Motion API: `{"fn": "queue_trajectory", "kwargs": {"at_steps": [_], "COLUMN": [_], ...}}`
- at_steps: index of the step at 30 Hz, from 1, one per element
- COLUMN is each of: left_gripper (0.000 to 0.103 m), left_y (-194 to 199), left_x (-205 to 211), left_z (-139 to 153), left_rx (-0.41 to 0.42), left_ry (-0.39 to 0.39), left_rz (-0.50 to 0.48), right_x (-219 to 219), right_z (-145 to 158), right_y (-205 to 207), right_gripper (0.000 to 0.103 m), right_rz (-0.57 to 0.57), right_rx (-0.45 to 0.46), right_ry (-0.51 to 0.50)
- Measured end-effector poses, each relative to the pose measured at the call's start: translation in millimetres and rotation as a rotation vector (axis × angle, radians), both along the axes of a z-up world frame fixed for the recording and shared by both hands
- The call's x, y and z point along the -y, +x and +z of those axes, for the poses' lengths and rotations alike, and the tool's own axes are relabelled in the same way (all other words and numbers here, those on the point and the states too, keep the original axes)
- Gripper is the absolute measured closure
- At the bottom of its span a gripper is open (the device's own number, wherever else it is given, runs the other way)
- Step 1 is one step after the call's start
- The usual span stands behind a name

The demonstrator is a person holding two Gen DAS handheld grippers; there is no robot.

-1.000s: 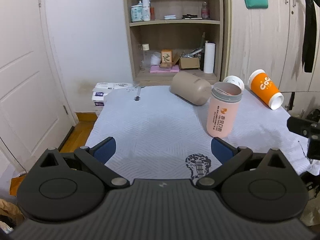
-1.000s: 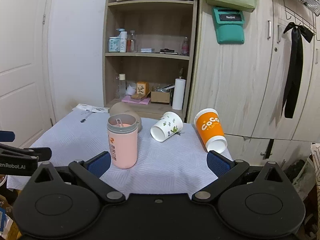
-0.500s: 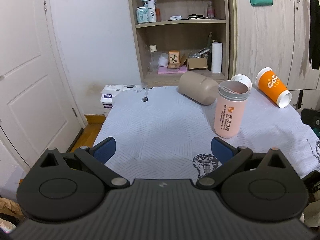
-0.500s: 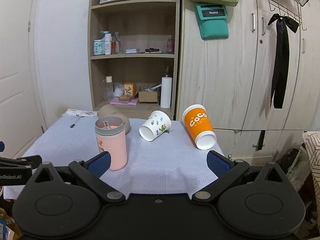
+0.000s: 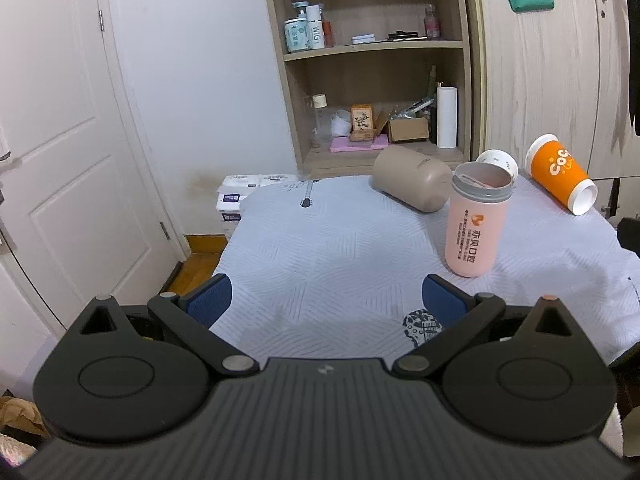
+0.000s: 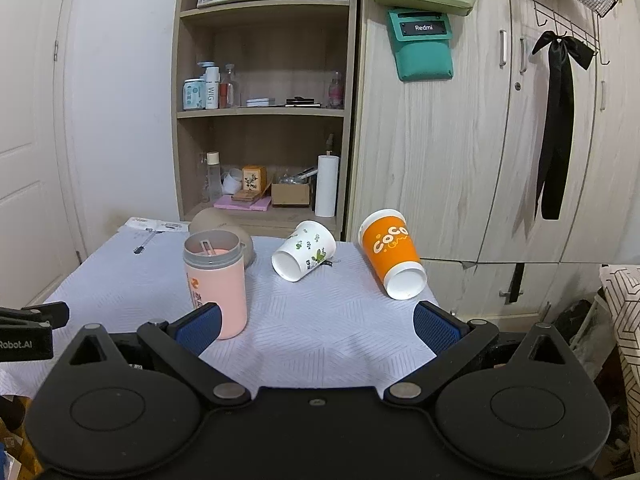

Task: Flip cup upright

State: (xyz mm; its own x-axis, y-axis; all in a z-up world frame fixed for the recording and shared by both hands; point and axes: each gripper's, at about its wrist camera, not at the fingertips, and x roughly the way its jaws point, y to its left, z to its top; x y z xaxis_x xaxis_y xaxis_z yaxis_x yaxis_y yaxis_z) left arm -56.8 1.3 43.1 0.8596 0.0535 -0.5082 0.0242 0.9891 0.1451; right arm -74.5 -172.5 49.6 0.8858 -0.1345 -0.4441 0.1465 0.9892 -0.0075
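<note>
A pink cup [image 5: 476,222] [image 6: 215,282] stands upright on the table, mouth up. A tan cup [image 5: 412,184] [image 6: 220,226] lies on its side behind it. A white floral paper cup [image 6: 303,250] [image 5: 496,160] and an orange paper cup [image 6: 394,260] [image 5: 560,178] lie on their sides at the far right. My left gripper [image 5: 326,300] is open and empty over the table's near left. My right gripper [image 6: 316,326] is open and empty at the near edge, short of all cups.
The table [image 5: 340,240] has a pale patterned cloth. A shelf unit [image 6: 264,120] with bottles and boxes stands behind it, wooden cabinets [image 6: 480,160] to the right, a white door [image 5: 60,160] to the left. The left gripper's body [image 6: 28,328] shows at the right wrist view's left edge.
Both grippers have pulled back and risen slightly from the table; the cups look smaller and farther. No cup has moved. Both stay open.
</note>
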Motion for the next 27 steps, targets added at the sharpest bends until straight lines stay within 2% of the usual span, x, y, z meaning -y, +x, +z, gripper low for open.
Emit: {"fn": "queue_trajectory", "kwargs": {"at_steps": [27], "left_gripper": [0.0], "left_y": [-7.7], "left_x": [5.8], "left_z": [1.4], "left_rx": [0.026], "left_ry": [0.033], "left_rz": [-0.004], "right_x": [3.1], "right_z": [0.1], "right_y": [-5.6], "right_gripper": [0.0], "right_rz": [-0.018], "right_rx": [0.004], "right_ry": [-0.017]}}
